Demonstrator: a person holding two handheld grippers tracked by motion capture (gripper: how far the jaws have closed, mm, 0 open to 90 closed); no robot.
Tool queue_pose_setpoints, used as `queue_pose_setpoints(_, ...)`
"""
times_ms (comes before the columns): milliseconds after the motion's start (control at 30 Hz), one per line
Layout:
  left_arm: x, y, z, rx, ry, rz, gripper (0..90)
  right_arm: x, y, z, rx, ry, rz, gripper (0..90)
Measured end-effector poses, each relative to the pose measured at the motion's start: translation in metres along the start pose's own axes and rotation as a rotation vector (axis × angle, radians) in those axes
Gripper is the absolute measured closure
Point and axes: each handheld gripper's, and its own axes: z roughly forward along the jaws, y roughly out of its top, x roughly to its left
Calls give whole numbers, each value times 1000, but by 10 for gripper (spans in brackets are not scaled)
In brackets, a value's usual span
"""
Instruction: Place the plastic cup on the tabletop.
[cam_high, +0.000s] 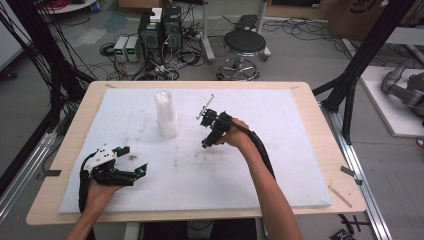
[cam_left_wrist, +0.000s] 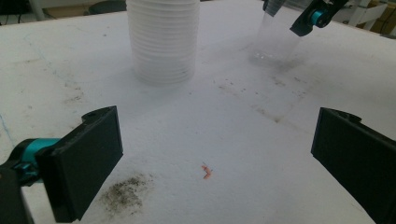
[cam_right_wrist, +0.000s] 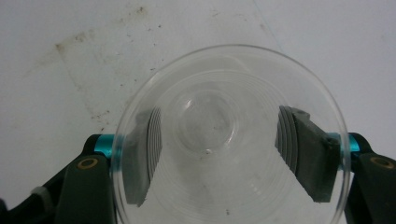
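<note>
A single clear plastic cup (cam_right_wrist: 215, 116) stands upright between the jaws of my right gripper (cam_right_wrist: 224, 151). The pads lie against its wall just under the rim, and I look down into it. In the left gripper view that cup (cam_left_wrist: 275, 39) hangs low over the white sheet, its base at or just above the surface. My right gripper (cam_high: 207, 142) is mid-table, to the right of an upside-down stack of clear cups (cam_high: 166, 115) (cam_left_wrist: 163, 39). My left gripper (cam_high: 132, 161) (cam_left_wrist: 215, 154) rests near the front left, open wide, with nothing between its jaws.
A white foam sheet (cam_high: 280, 165) covers the wooden table (cam_high: 340, 165). A dark dirt patch (cam_left_wrist: 123, 193) and a small orange scrap (cam_left_wrist: 207, 171) lie ahead of the left gripper. A stool (cam_high: 244, 45), computers and cables sit on the floor beyond the far edge.
</note>
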Motion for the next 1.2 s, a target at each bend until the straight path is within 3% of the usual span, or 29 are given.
queue_pose_setpoints(333, 1, 0, 0, 3, -7, -10, 19, 1, 4, 7, -17, -7, 0, 313)
queue_pose_setpoints(633, 2, 0, 1, 3, -14, -17, 19, 2, 6, 13, -15, 8, -6, 225)
queue_pose_setpoints(1000, 2, 0, 0, -1, -24, -20, 19, 0, 4, 12, -10, -17, 16, 179)
queue_pose_setpoints(1067, 2, 0, 0, -2, -27, -22, 19, -1, 1, 8, -2, -25, 55, 178)
queue_pose_setpoints(1133, 3, 0, 0, 0, -30, -25, 19, -1, -1, 7, 1, -26, 62, 178)
queue_pose_setpoints(1200, 4, 0, 0, -2, -33, -37, 19, 1, -11, -1, -71, -7, 77, 179)
